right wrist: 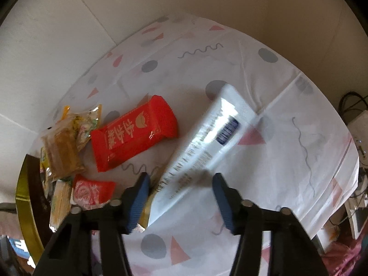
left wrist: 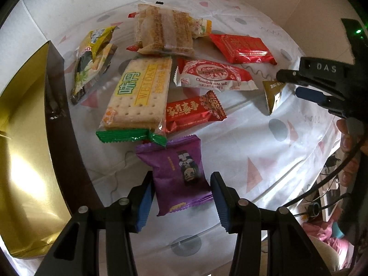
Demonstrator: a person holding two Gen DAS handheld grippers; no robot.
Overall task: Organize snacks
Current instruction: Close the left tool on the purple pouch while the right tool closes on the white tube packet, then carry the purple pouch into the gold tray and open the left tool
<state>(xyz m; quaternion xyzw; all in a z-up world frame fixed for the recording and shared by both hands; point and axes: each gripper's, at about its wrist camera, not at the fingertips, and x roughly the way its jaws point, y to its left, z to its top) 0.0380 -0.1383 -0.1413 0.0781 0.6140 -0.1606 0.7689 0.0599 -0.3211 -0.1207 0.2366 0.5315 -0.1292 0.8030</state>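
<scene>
My left gripper (left wrist: 181,175) points down over the table, shut on a purple snack packet (left wrist: 178,172) with a pad on each side of it. Behind it lie a green-edged WEIDAN cracker pack (left wrist: 138,94), a red candy packet (left wrist: 191,112), a chocolate corn roll (left wrist: 214,76), a red foil pack (left wrist: 243,48), clear-wrapped biscuits (left wrist: 163,30) and a yellow-green packet (left wrist: 92,62). My right gripper (right wrist: 181,177) is shut on a long white packet with a gold back (right wrist: 207,138). That packet (left wrist: 273,96) shows tilted on edge in the right gripper (left wrist: 288,85) at the far right.
A box with a gold inside and dark wall (left wrist: 25,161) stands at the left; its rim (right wrist: 21,197) is by the snack pile. A red packet (right wrist: 133,135) lies left of the white one. The patterned tablecloth (left wrist: 253,142) ends at the right, over floor clutter.
</scene>
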